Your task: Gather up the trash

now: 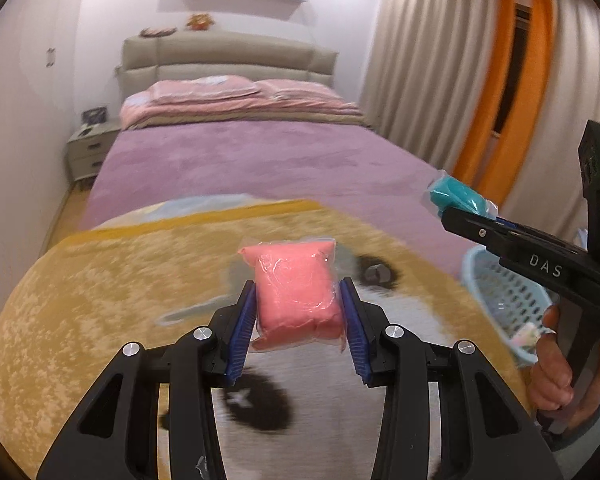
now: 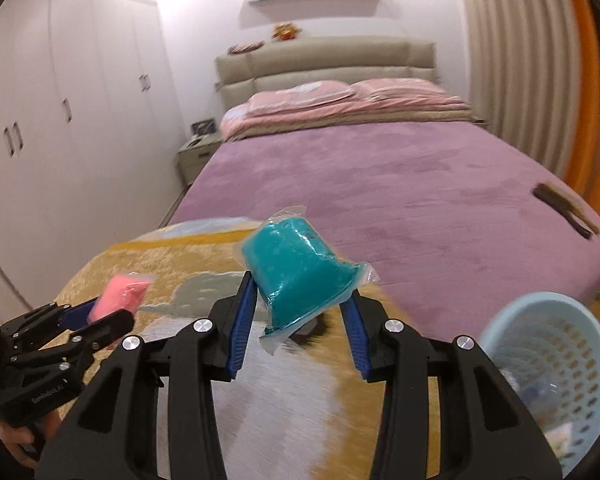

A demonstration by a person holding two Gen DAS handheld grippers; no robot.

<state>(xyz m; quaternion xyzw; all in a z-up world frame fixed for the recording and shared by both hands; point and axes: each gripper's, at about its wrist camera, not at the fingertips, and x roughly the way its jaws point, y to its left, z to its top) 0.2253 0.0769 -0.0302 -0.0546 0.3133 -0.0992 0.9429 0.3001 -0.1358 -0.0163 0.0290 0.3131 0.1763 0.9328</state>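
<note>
Trash packets, two of them, are both up off the bed (image 2: 400,184). Pink packet (image 1: 298,292) sits pinched between the blue pads of the left hand-held gripper (image 1: 300,316), held over the yellow blanket (image 1: 100,300) w/ the cartoon face. Teal packet (image 2: 300,276) is clamped in the right hand-held gripper (image 2: 300,320), tilted, its clear wrap sticking out at top and bottom. Light blue basket (image 2: 556,360) stands at near right, just beside the right gripper, w/ some bits already inside. Purple cover spreads farther up the bed; a dark brush-like thing (image 2: 564,212) lies near its right edge. Pink pillows (image 2: 340,96) are stacked at the far end by the headboard.
</note>
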